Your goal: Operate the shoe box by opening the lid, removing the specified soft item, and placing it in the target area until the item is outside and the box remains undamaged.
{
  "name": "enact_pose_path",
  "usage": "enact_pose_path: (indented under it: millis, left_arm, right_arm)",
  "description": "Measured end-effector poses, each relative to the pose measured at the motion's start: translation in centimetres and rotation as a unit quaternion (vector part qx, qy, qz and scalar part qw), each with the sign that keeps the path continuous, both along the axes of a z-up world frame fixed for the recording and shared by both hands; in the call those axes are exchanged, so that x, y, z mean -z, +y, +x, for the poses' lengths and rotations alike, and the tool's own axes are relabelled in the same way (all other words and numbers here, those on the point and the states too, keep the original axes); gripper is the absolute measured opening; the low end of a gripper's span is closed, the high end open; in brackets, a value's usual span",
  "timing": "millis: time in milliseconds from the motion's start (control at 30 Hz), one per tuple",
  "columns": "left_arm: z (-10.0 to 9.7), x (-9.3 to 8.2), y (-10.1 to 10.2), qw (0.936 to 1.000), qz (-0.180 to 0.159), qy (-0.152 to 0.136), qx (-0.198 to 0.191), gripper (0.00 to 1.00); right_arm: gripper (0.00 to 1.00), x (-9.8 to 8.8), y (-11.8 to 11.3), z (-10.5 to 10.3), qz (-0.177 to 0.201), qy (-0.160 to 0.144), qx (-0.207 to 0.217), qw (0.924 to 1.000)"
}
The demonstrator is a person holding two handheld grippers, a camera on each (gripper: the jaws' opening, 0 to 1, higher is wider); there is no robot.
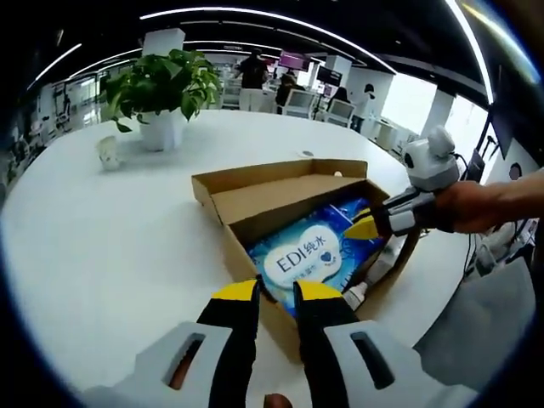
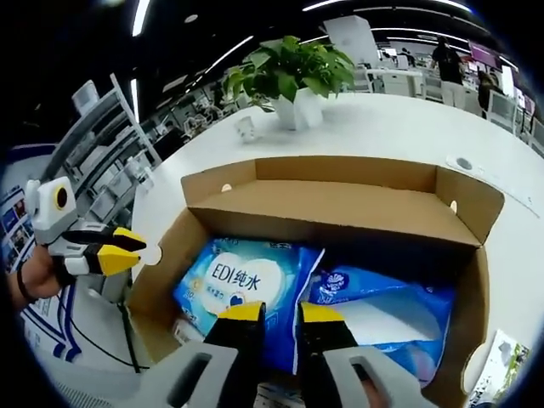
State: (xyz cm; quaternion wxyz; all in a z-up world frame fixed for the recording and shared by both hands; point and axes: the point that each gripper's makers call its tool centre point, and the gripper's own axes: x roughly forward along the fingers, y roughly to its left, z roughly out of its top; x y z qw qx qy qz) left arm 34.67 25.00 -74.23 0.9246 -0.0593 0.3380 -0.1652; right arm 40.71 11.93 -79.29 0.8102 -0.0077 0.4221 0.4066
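The shoe box sits open on the white counter, lid folded back. Inside it lies the blue wipes pack. The right hand-held gripper hovers over the pack, jaws nearly closed, gripping nothing. The left hand-held gripper, equally narrow and empty, hangs just outside the box's near wall.

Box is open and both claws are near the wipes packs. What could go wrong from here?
1. The shoe box holds two blue packs: the EDI wipes pack and a second blue pack overlap, so the right claw might pinch or drag the wrong one.
2. The left claw sits at the box's near wall; pressing there could crease the cardboard.
3. The packs' soft film may tear or slip.
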Motion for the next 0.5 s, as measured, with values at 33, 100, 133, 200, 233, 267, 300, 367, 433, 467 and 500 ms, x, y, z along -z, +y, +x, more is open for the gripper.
enact_pose_path:
  millis: [33,100,133,200,233,267,300,367,433,467,500]
  left_arm:
    - [0.05,-0.13,0.08,1.0000,0.000,-0.001,0.000,0.15]
    - [0.13,-0.24,0.22,1.0000,0.000,-0.002,-0.001,0.15]
    - [0.18,-0.33,0.34,1.0000,0.000,-0.003,-0.003,0.15]
    - [0.22,-0.47,0.48,1.0000,0.000,-0.004,-0.005,0.15]
    - [0.21,-0.51,0.54,1.0000,0.000,-0.004,-0.005,0.15]
    - [0.20,-0.51,0.58,1.0000,0.000,-0.004,-0.005,0.15]
    - [0.18,-0.52,0.63,1.0000,0.001,-0.004,-0.006,0.15]
    - [0.10,-0.57,0.68,1.0000,0.000,-0.004,-0.007,0.15]
    - [0.03,-0.53,0.71,1.0000,0.002,-0.003,-0.007,0.14]
    - [-0.02,-0.49,0.71,1.0000,0.002,-0.003,-0.007,0.14]
    - [-0.04,-0.44,0.71,1.0000,0.002,-0.002,-0.007,0.14]
  right_arm:
    - [0.09,0.05,0.00,-0.04,-0.001,0.002,0.001,1.0000]
    - [0.08,0.12,0.00,-0.07,-0.003,0.002,0.001,1.0000]
    - [0.08,0.22,-0.04,0.00,-0.005,0.003,0.000,1.0000]
    - [0.06,0.43,-0.11,0.17,-0.008,0.005,0.003,1.0000]
    - [0.05,0.48,-0.13,0.22,-0.008,0.006,0.005,0.9999]
    - [0.04,0.41,-0.15,0.16,-0.009,0.007,0.007,0.9999]
    - [0.04,0.35,-0.13,0.08,-0.008,0.008,0.007,0.9999]
    - [0.02,0.43,0.00,0.28,-0.005,0.009,0.005,0.9999]
    - [0.00,0.57,-0.13,0.57,-0.008,0.007,0.005,0.9999]
    - [0.00,0.65,-0.21,0.74,-0.008,0.007,0.006,0.9999]
    - [0.00,0.63,-0.24,0.77,-0.009,0.006,0.005,0.9999]
